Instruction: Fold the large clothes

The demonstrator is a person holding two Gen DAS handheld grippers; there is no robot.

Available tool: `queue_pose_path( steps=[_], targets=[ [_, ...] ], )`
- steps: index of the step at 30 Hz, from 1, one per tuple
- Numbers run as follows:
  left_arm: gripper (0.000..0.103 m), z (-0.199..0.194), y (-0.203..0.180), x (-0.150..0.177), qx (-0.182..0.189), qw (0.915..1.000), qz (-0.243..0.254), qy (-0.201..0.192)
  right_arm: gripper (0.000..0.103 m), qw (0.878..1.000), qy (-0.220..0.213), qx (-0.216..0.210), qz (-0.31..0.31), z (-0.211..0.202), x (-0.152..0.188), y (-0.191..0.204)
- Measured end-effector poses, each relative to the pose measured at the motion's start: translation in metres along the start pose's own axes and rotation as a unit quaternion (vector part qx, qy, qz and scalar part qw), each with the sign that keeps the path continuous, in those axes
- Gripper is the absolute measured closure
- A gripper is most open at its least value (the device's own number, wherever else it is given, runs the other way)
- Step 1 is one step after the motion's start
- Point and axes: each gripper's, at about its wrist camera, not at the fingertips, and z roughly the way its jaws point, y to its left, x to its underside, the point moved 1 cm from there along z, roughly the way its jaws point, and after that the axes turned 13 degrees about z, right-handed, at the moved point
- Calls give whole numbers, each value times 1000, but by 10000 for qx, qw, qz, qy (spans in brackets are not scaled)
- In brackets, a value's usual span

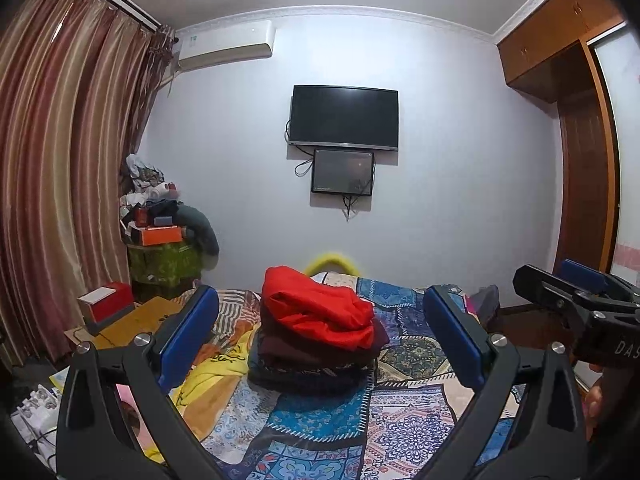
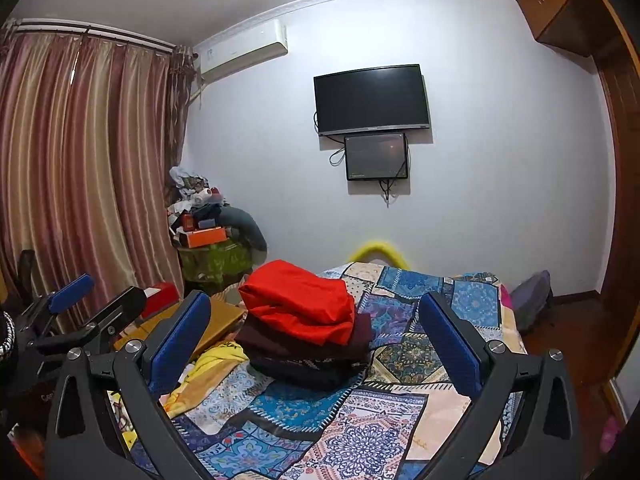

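A stack of folded clothes (image 1: 316,344) sits on the bed (image 1: 404,424), near the middle of the patterned quilt. On top lies one red garment (image 1: 320,308), loosely folded, its long axis running roughly from ten o'clock to four o'clock in the left wrist view. Under it lie a maroon piece and at least two darker ones; the exact count cannot be told. At about eight o'clock from the stack a yellow cloth (image 1: 216,372) with dark writing lies crumpled; the writing cannot be read.

The left claw (image 1: 320,344) hangs wide, its two blue-padded fingers framing the stack and holding nothing. The right claw (image 2: 316,344) is likewise spread wide and empty above the quilt. In the left wrist view the right claw's body shows at three o'clock with the white letters "DAS" on it, cut by the frame edge.

On the far wall at twelve o'clock hang two dark screens (image 1: 344,118), the smaller one under the larger, and one air conditioner (image 1: 226,46) at eleven o'clock. Striped curtains (image 1: 68,152) fill nine o'clock.
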Motion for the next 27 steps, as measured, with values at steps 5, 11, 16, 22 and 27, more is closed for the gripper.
queue_pose_path(
  steps=[5,11,16,22,27],
  targets=[
    [0,2,0,1,41,10000,-30,32,0,10000,38,38,-28,2,2,-1],
    [0,1,0,2,102,9999,-53,5,0,10000,36,55,-43,2,2,-1],
    [0,1,0,1,153,9999,-31,-10,0,10000,33,63,-64,3,3,-1],
    [1,2,-2,1,182,9998,-20,11,0,9999,20,99,-96,3,3,-2],
    [0,1,-2,1,176,9998,-18,-1,0,9998,33,130,-113,4,4,-2]
  ],
)
